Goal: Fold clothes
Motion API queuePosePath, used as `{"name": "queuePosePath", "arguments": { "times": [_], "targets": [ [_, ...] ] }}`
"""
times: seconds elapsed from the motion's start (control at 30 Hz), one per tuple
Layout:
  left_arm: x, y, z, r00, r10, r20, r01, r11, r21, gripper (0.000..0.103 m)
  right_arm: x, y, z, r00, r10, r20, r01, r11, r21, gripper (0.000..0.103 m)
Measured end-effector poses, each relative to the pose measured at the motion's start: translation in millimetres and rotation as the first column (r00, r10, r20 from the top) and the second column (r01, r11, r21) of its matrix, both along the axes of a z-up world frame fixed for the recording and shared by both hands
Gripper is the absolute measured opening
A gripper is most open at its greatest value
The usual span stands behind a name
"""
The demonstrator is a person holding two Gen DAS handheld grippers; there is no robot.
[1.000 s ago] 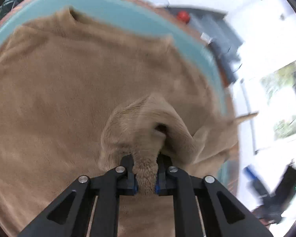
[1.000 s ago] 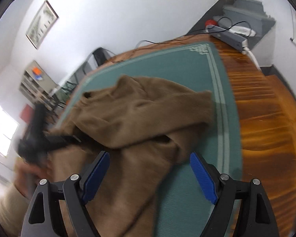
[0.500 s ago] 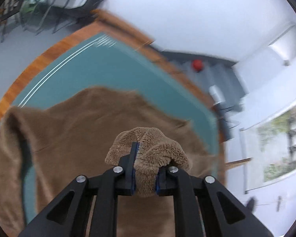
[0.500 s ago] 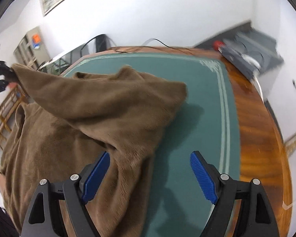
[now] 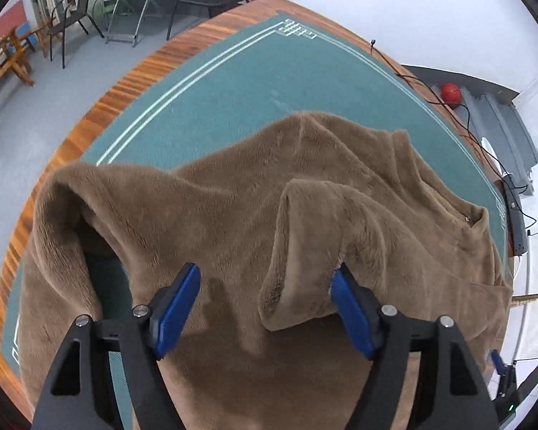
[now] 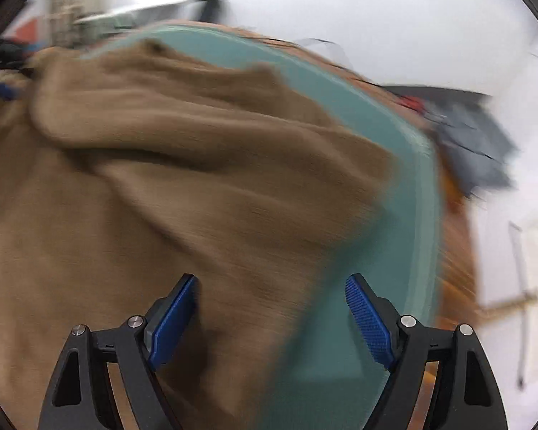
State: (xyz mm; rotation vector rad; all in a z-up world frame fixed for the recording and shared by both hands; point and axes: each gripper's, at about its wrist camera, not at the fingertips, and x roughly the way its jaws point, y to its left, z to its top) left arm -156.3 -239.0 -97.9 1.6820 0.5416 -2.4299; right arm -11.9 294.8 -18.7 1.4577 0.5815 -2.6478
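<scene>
While the wooden counter (image 5: 140, 71) and its green mat (image 5: 254, 82) fill most of the left wrist view, the brown fleece garment (image 5: 233, 215) sprawls over the near half of the mat, its body running left to right with a collar (image 5: 478, 220) at the far right and a raised fold at the left that shows mat beneath it. A sleeve (image 5: 305, 251) is doubled over on top of the body, and its cuff end lies just against the inner side of the right-hand pad of the left tongs (image 5: 265, 308); those jaws are opening, the cuff sits between them toward one side, and neither pad presses it, so I judge the sleeve to be released. The right tongs (image 6: 269, 315) hang wide apart with nothing gripped, poised over the garment's right-hand edge where fleece meets mat; that view is badly blurred. Judging by this, the next fold turns on that near right edge, which lies directly below the right tongs, the nearer of the two.
</scene>
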Motion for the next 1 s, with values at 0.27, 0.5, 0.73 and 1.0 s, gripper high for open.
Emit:
{"name": "queuePosePath", "arguments": {
  "times": [0.27,0.5,0.73,1.0],
  "targets": [
    [7,1,-14,0.999,-0.035,0.007,0.035,0.999,0.029,0.080,19,60,4,0.966,-0.256,-0.010,0.255,0.964,-0.074,0.085],
    [10,6,-35,0.998,-0.049,0.025,0.045,0.992,0.121,0.080,26,41,12,0.974,-0.218,-0.056,0.216,0.976,-0.030,0.085],
    [4,17,-39,0.997,-0.073,0.010,0.069,0.977,0.200,0.026,19,23,11,0.990,-0.127,-0.052,0.124,0.990,-0.070,0.085],
    [37,-4,-16,0.996,-0.089,0.019,0.085,0.983,0.163,0.023,18,67,-5,0.960,-0.279,0.028,0.281,0.955,-0.095,0.086]
  ]
}}
